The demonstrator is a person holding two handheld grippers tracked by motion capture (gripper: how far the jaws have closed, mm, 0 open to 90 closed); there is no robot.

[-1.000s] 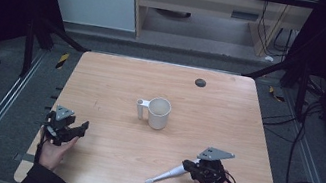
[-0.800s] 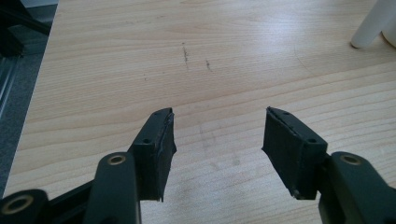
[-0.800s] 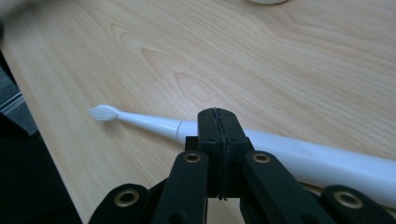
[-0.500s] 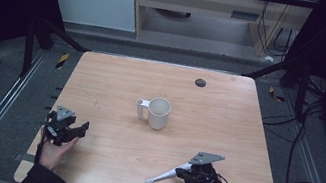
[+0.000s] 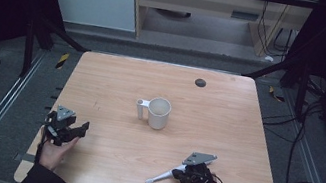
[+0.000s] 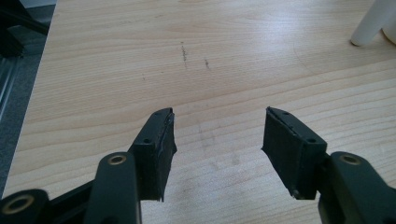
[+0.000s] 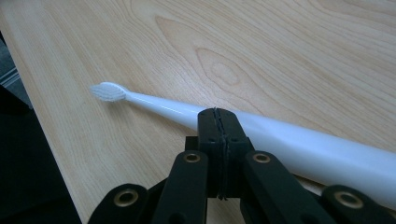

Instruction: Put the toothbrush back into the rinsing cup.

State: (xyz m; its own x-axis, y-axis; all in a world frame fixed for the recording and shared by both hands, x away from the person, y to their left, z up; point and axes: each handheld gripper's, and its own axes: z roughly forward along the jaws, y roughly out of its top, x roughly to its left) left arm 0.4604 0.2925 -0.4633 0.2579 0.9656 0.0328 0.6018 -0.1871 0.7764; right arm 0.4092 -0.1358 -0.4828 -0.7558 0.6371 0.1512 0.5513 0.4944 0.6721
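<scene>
I had my right gripper [image 7: 218,122] with its jaws closed together and empty, the toothbrush [image 7: 299,142] lying just behind them on the tabletop [image 5: 227,118], ungrasped, while my left gripper [image 6: 217,140] waited wide open, holding nothing.

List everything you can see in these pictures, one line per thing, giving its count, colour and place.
table: one, light wood, on the grey floor.
mug: one, white, upright mid-table, handle to the high view's left.
toothbrush: one, white, lying flat near the front edge, by the right gripper.
round disc: one, dark, near the far edge.
cables: several, black, on the floor at the right.
left gripper: one, black, jaws open over bare wood.
right gripper: one, black, jaws shut, in front of the toothbrush's handle.
hands: two, one behind each gripper.
</scene>
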